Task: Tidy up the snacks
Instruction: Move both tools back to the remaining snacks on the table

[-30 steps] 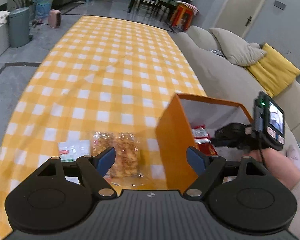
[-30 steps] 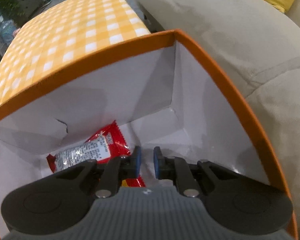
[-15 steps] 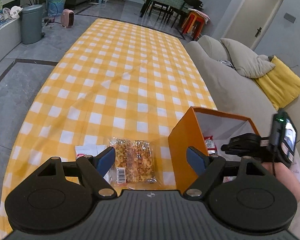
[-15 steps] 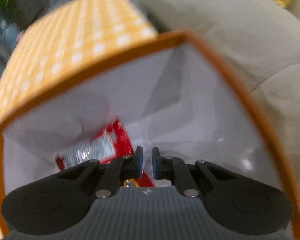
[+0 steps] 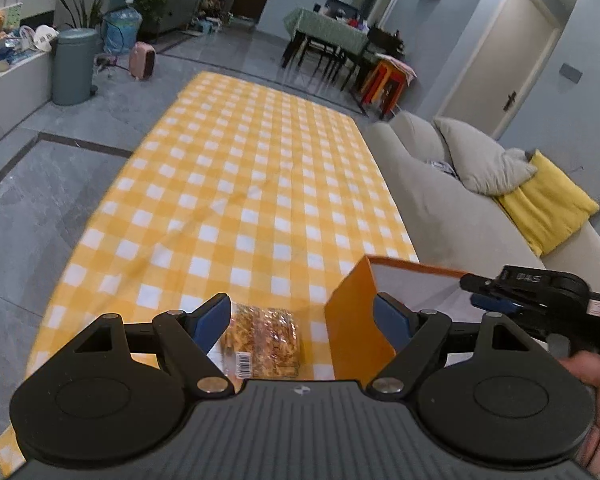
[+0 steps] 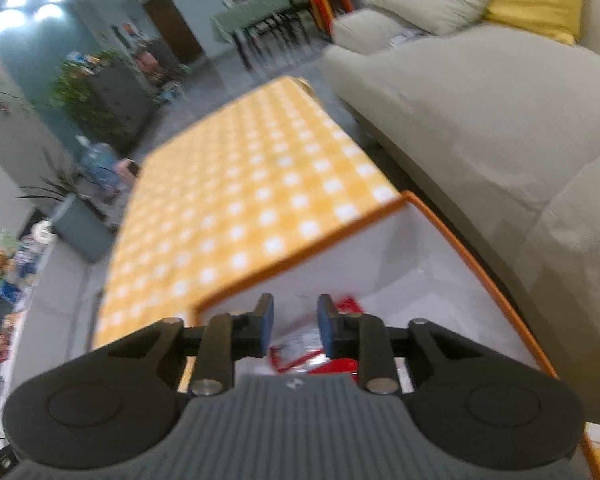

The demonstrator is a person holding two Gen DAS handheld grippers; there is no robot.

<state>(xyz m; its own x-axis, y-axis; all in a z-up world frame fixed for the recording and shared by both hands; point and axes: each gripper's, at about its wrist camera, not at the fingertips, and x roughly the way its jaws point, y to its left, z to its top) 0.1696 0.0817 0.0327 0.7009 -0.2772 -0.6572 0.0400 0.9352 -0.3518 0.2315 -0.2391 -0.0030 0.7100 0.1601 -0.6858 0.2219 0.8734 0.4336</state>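
- Right gripper now lifted above the orange box, out of its depths; jaws just parted, empty.
- Red snack packet left lying inside the box.
- Left gripper wide apart, empty, hovering over the clear-wrapped snack on the checked cloth, beside the box wall.
- Sofa bordering the table.

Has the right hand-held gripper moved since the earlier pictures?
Yes. The right hand-held gripper has come up out of the orange box, whose rim now lies lower in its view. Its jaws have just been opening, with nothing between them; the red snack packet lies below.

Red packet inside orange box
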